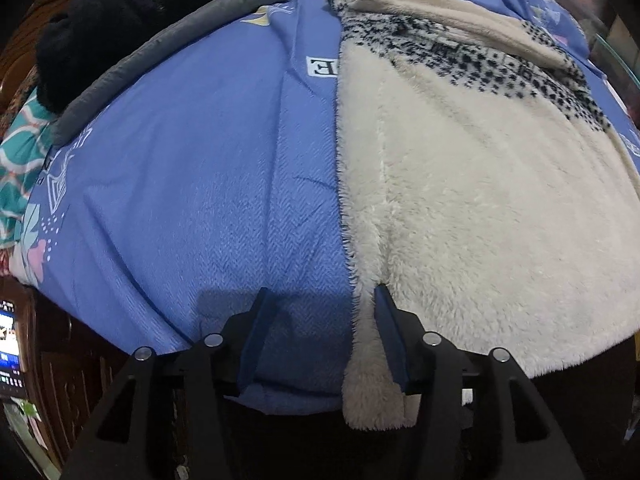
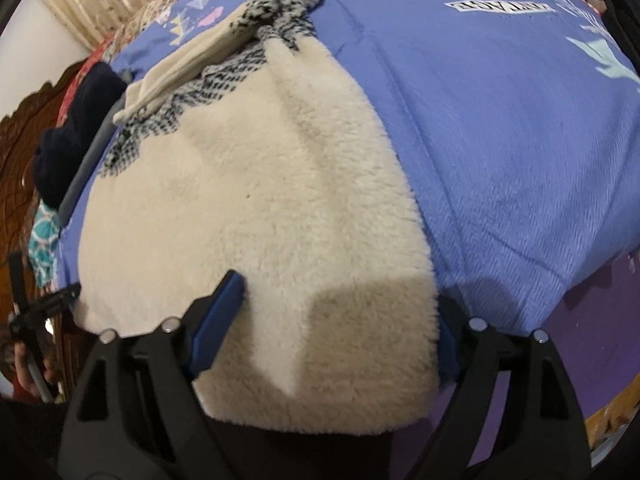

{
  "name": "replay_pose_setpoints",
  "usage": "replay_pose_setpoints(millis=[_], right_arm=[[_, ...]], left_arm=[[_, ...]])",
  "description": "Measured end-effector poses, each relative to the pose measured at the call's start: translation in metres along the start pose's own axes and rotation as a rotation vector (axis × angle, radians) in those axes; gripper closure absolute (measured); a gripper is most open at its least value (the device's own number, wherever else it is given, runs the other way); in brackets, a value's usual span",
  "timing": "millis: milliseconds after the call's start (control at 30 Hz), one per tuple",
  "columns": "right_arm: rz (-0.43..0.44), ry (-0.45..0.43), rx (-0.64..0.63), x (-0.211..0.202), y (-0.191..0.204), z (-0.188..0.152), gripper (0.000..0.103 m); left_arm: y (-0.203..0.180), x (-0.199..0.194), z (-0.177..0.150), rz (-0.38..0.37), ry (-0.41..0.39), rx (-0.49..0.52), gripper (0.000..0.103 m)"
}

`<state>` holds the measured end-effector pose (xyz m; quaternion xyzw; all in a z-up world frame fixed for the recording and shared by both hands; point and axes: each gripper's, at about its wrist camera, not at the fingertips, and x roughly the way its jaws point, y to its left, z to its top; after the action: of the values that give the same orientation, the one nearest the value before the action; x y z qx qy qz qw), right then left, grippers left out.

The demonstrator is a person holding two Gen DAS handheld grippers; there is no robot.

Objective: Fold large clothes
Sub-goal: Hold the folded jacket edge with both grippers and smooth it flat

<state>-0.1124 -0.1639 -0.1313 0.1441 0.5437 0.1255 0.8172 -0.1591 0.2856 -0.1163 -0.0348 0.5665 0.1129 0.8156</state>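
A cream fleece garment (image 1: 480, 200) with a black-speckled band lies spread on the blue bedspread (image 1: 200, 180). Its near corner hangs over the bed's front edge. My left gripper (image 1: 322, 300) is open at the garment's left near corner; its right finger (image 1: 390, 332) lies on the fleece edge, its left finger over the bedspread. In the right wrist view the garment (image 2: 260, 200) fills the middle. My right gripper (image 2: 340, 312) is open, its jaws straddling the garment's near right corner; the right finger is mostly hidden behind the fleece.
Black fluffy clothing (image 1: 120, 20) and a grey cushion edge (image 1: 160, 44) lie at the bed's far left. A wooden headboard (image 2: 20, 152) stands left. A phone screen (image 1: 10, 344) glows at the lower left. The left gripper shows in the right view (image 2: 44, 308).
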Motion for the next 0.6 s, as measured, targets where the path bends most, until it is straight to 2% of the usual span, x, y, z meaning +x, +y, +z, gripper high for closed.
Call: replay_pose_setpoints(millis=[167, 333, 600], right_arm=[[-0.013, -0.015, 0.031, 0.006, 0.003, -0.008, 0.011], [-0.018, -0.006, 0.063, 0.013, 0.001, -0.011, 0.006], [-0.032, 0.002, 0.059, 0.018, 0.003, -0.009, 0.005]], left_arm=[[0.005, 0.004, 0.0, 0.01, -0.002, -0.029, 0.02], [0.021, 0.011, -0.001, -0.001, 0.018, -0.099, 0.002], [0.03, 0.021, 0.0, -0.016, 0.025, -0.126, -0.009]])
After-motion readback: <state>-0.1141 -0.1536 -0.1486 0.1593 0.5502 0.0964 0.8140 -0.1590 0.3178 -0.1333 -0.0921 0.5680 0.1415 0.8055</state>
